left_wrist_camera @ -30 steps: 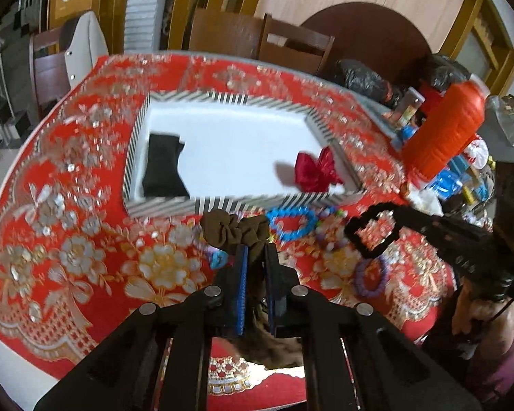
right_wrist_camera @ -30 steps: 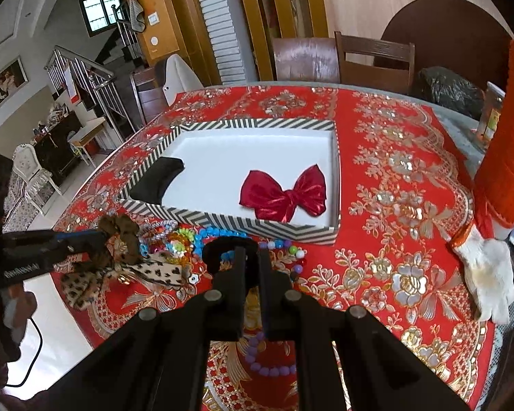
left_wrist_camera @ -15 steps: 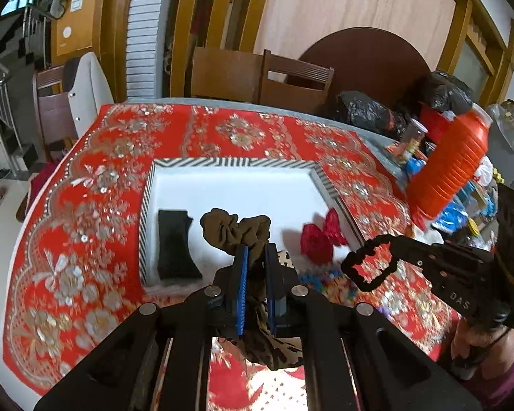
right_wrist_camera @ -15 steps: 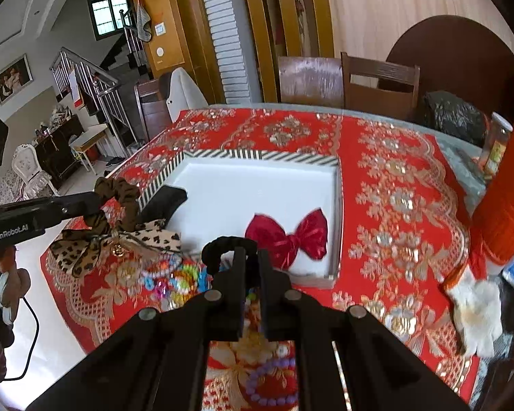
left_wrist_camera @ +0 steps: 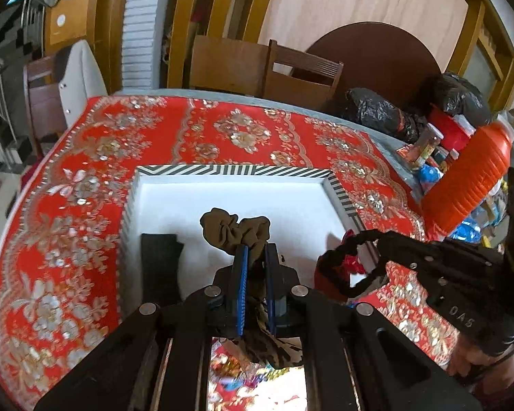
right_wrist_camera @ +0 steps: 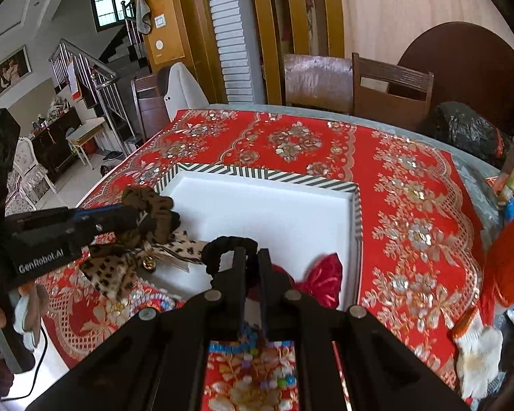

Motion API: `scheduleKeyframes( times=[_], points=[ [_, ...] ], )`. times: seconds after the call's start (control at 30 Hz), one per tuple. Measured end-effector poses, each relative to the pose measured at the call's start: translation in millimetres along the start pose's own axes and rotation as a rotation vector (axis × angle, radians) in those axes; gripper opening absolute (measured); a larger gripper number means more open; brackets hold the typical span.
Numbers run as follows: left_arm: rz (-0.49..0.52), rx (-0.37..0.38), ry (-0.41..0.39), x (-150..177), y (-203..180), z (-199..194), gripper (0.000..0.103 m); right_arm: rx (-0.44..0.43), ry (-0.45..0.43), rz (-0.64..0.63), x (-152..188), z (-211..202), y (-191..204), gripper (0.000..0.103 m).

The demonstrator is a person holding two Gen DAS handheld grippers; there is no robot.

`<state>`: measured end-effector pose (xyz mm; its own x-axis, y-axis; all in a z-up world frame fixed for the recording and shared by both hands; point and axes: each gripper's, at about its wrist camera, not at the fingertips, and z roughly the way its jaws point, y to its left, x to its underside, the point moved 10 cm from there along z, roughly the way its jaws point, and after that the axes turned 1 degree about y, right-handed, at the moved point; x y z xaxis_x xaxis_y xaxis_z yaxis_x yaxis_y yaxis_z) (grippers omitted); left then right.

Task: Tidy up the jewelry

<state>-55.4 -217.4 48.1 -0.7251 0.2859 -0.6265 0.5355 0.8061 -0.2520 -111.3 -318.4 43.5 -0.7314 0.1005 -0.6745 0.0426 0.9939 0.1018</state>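
Over the white striped-rim tray (left_wrist_camera: 229,171), the left gripper (left_wrist_camera: 256,257) pinched a brown scrunchie (left_wrist_camera: 236,229) with leopard-print bow, while the right gripper (right_wrist_camera: 252,260) pinched a black scrunchie (right_wrist_camera: 222,245).

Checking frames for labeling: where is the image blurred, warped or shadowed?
Left wrist view: fisheye bends the door frames; beads under the left tool are smeared; the tray is sharp, with a soft shadow near the red bow. Right wrist view: dark corner vignette, bright window, blurred glove.

Orange jug (left_wrist_camera: 469,178), wooden chairs (right_wrist_camera: 390,85)
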Motion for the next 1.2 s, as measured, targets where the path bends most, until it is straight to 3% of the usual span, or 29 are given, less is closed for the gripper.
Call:
scheduleKeyframes(
  times=[0.17,0.5,0.7,0.8,1.0,1.13,1.2],
  points=[
    [-0.063,0.029,0.045,-4,12,26,0.0,0.001,0.031,0.02,-7,25,-4,0.007],
    [-0.158,-0.067,0.143,28,56,67,0.0,0.003,0.161,0.027,2,97,-9,0.007],
    [-0.147,-0.093,0.137,36,58,68,0.0,0.035,0.23,0.047,19,128,-23,0.007],
    [-0.138,-0.091,0.122,34,54,65,0.006,0.063,0.236,0.064,25,130,-33,0.007],
    [-0.117,-0.104,0.085,26,49,53,0.018,0.106,0.224,0.084,26,122,-50,0.014],
    [-0.091,-0.126,0.056,22,45,42,0.021,0.081,0.185,0.114,22,107,-49,0.041],
    [-0.075,-0.134,0.049,21,41,38,0.021,0.073,0.172,0.118,22,100,-47,0.041]
  ],
)
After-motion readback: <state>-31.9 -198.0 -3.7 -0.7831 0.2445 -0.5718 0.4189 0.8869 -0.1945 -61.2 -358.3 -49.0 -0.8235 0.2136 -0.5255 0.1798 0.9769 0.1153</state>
